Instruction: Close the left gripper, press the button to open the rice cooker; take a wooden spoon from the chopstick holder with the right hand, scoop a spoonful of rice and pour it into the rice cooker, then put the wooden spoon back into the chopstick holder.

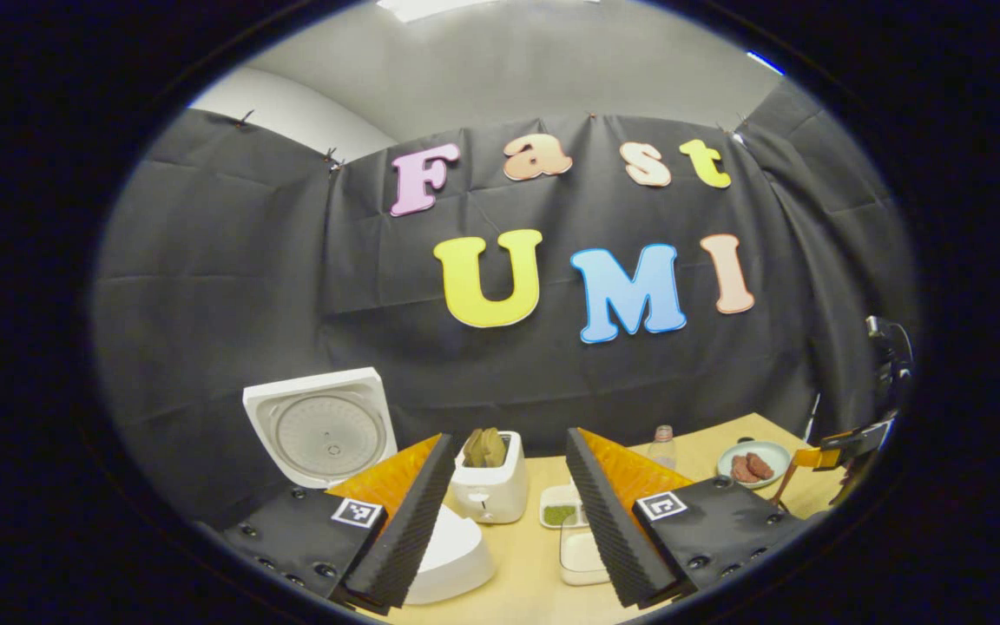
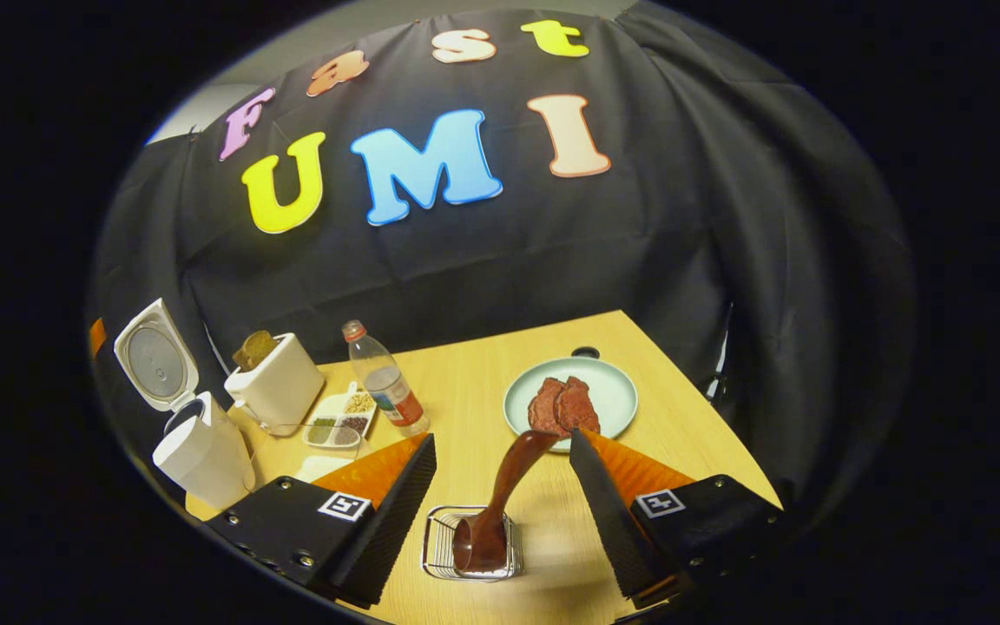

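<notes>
In the left gripper view, the left gripper (image 1: pixel 509 512) is held above the wooden table (image 1: pixel 526 573) with its jaws spread wide and nothing between them. The white rice cooker (image 1: pixel 452 555) is seen low between the fingers, partly hidden by the left finger, and its lid (image 1: pixel 319 425) is raised upright behind it (the cooker is already open). A white toaster (image 1: pixel 490 488) with bread in its slot stands just behind the cooker, and a small divided dish (image 1: pixel 559 512) of grains lies beside it. A clear container (image 1: pixel 581 555) sits nearer, against the right finger. A plastic bottle (image 1: pixel 661 447) and a plate of meat (image 1: pixel 753 462) are farther right.

In the right gripper view, the right gripper (image 2: pixel 504 512) is likewise held with its jaws apart, gripping nothing. Between the fingers, the wooden spoon (image 2: pixel 500 503) stands tilted in the wire chopstick holder (image 2: pixel 470 542), bowl end down, its handle leaning toward the plate of meat (image 2: pixel 571 398). The rice cooker (image 2: pixel 200 451) with its lid (image 2: pixel 155 365) up is seen at the far left, well apart from the holder, with the toaster (image 2: pixel 279 382), the divided dish (image 2: pixel 339 424) and the bottle (image 2: pixel 384 382) ranged beside it.
</notes>
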### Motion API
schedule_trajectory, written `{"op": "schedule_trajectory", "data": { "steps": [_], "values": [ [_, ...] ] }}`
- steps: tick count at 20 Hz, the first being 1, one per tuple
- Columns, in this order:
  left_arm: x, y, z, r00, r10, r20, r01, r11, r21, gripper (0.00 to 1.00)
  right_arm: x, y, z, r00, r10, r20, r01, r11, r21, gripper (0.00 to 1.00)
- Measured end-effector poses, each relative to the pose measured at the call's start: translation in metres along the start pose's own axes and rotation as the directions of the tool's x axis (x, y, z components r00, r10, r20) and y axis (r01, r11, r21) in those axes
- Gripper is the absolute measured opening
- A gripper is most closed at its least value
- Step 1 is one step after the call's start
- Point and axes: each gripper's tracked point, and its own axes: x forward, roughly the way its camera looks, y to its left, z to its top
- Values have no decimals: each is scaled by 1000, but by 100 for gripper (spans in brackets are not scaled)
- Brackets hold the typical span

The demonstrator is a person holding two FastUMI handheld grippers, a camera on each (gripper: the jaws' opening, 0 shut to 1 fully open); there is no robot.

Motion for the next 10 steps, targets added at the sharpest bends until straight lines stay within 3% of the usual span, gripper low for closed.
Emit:
{"op": "schedule_trajectory", "data": {
  "steps": [2, 5, 6, 8, 9, 10],
  "values": [
    [-2, 1, -5, 1000, 5, -16, -5, 1000, -9, 91, 15, -6, -12, 999, 1, -36, 0, 999, 42, 95],
    [-5, 21, 2, 997, 76, 4, -76, 997, -12, 89, 36, -8, -20, 997, 17, -74, -11, 997, 79, 95],
    [-5, 22, 2, 996, 87, 6, -87, 996, -21, 81, 43, -10, -20, 997, 12, -80, -5, 996, 88, 95],
    [-5, 23, -4, 996, 91, -12, -91, 995, -32, 81, 53, -12, -19, 996, 10, -87, -1, 994, 109, 95],
    [-4, 27, -6, 995, 101, -18, -101, 994, -31, 88, 55, -11, -20, 995, 25, -96, -14, 993, 121, 88],
    [-3, 30, -6, 994, 107, -21, -108, 994, -32, 88, 57, -8, -23, 993, 43, -107, -29, 991, 129, 85]
  ]
}}
